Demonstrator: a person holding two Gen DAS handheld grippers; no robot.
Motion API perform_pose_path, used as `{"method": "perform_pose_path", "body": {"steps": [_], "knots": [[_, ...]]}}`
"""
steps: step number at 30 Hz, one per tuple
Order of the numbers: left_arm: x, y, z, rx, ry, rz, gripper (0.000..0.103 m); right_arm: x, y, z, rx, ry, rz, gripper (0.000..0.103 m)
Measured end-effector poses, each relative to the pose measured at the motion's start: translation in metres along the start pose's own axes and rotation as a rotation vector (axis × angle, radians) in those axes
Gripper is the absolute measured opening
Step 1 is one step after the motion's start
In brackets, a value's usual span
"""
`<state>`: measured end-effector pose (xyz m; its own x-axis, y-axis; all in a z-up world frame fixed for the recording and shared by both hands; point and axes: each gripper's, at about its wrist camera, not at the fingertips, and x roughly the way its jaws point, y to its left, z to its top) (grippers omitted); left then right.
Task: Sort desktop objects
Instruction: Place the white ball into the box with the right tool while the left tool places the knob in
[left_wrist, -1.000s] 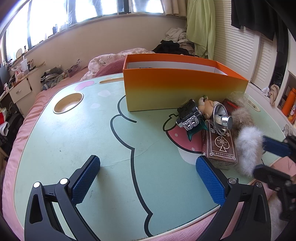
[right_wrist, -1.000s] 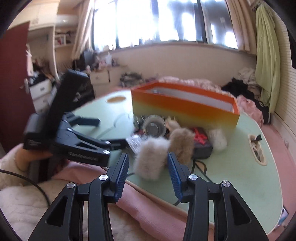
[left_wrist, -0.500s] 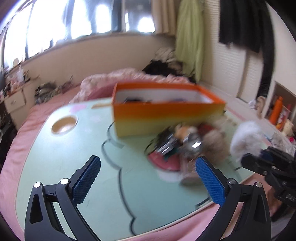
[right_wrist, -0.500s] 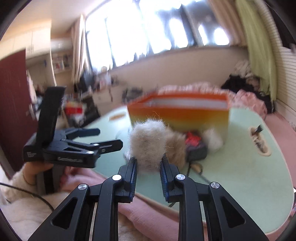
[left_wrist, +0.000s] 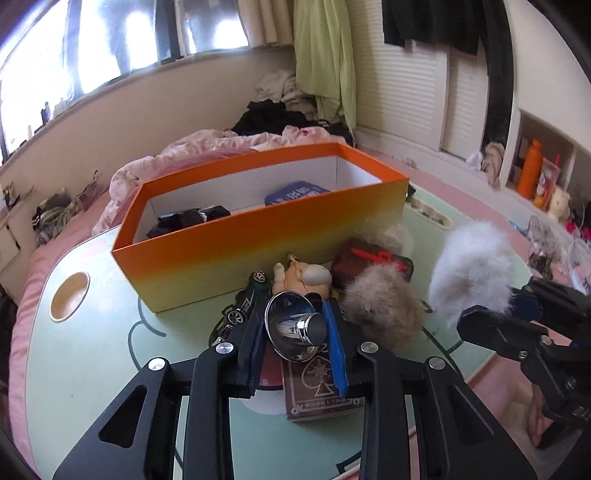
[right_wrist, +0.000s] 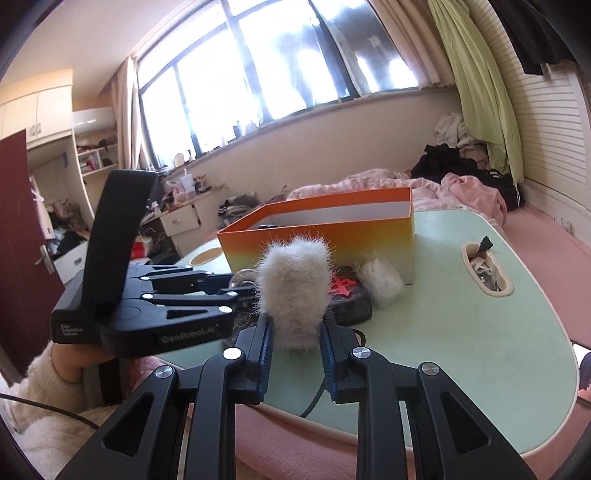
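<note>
My left gripper (left_wrist: 295, 325) is over the pile in front of the orange box (left_wrist: 258, 251). Its jaws are closing, and the blue pads touch both sides of a chrome funnel-shaped piece (left_wrist: 295, 326). My right gripper (right_wrist: 295, 328) is shut on a white fur pompom (right_wrist: 295, 284) and holds it above the table's near edge. In the left wrist view that pompom (left_wrist: 472, 266) hangs at the right. A brown pompom (left_wrist: 384, 306), a card deck (left_wrist: 317, 387), a toy car (left_wrist: 243, 306) and a small doll (left_wrist: 306, 277) lie in the pile.
The box holds a dark cloth (left_wrist: 188, 218) and a blue pack (left_wrist: 295, 192). A dark red pouch (right_wrist: 347, 295) and a white fluffy lump (right_wrist: 380, 280) sit by its corner. The green table (right_wrist: 480, 350) has a cup hole (left_wrist: 70, 295) and a slot (right_wrist: 484, 269). A sleeved hand (right_wrist: 48, 373) holds the left gripper.
My left gripper moved right over the pile and its wide jaws closed around the chrome piece. My right gripper closed on the white pompom and lifted it off the table.
</note>
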<state>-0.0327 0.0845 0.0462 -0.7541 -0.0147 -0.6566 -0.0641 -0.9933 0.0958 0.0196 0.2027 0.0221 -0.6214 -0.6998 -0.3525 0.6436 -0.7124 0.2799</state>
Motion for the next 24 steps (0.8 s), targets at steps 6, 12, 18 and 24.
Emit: {"method": "perform_pose_path", "body": {"steps": [6,12,18,24], "knots": [[-0.022,0.016,0.005,-0.063,-0.067,-0.028,0.031,-0.003,0.001,0.016,-0.027,-0.026,-0.041,0.023],[-0.018,0.036,0.054,-0.111,-0.123,-0.002,0.031,0.039,-0.007,0.079,0.064,0.009,-0.106,0.023],[0.043,0.081,0.083,-0.295,-0.012,0.101,0.068,0.125,-0.026,0.107,0.131,0.208,-0.208,0.042],[0.067,0.073,0.071,-0.187,0.047,0.174,0.073,0.121,-0.023,0.103,0.069,0.192,-0.256,0.066]]}}
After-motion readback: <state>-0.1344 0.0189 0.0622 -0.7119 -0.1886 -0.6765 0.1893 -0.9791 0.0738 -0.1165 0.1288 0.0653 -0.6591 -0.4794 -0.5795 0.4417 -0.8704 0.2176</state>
